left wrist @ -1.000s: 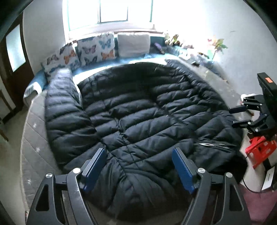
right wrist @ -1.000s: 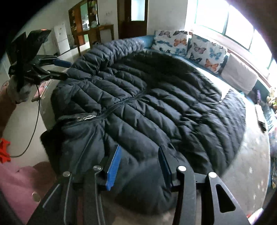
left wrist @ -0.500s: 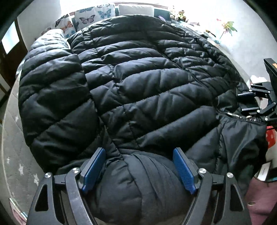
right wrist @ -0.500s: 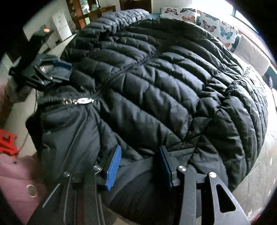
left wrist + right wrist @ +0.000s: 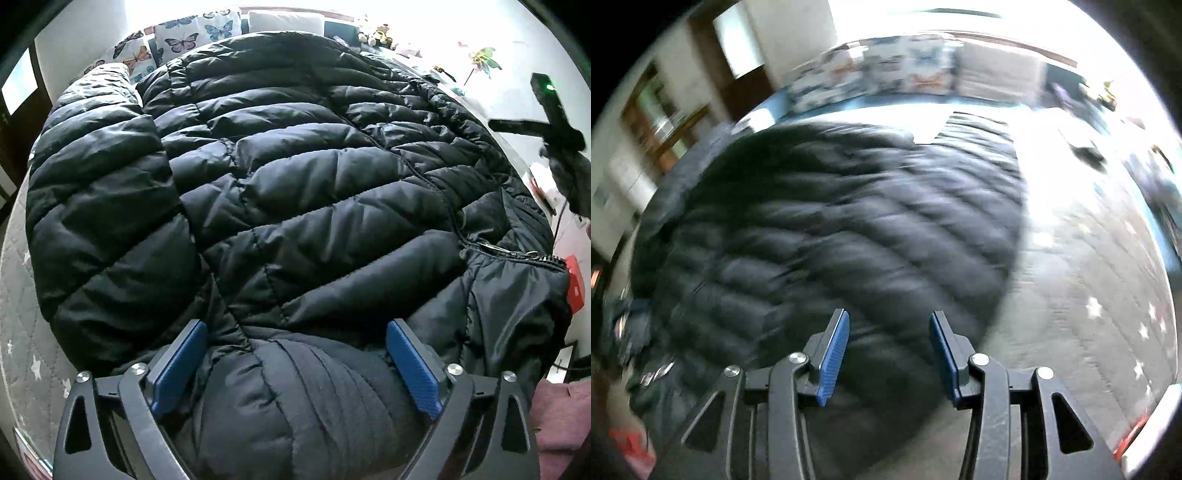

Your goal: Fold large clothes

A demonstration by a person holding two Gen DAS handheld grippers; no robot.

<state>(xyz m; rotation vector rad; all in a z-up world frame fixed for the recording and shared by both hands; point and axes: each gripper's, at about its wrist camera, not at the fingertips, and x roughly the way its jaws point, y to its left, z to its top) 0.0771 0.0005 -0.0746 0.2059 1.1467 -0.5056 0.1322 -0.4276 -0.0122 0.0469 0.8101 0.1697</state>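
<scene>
The black down jacket (image 5: pixel 295 192) lies spread, front up and zipped, across the quilted mattress (image 5: pixel 22 332). On the left, the left gripper (image 5: pixel 295 365) has its fingers spread wide around the bunched shoulder and collar fabric, not yet closed. On the right, the right gripper (image 5: pixel 888 354) hangs above the jacket's other side, fingers apart and empty (view motion-blurred). Judged step: securing hold before the first fold; next, close the left fingers on the fabric.

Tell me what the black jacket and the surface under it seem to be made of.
Jacket: probably thin nylon or polyester shell with puffy fill; it shows a slight sheen and stitched horizontal puffs. Mattress: pale quilted fabric, matte, with diamond stitching and small white stars.
</scene>
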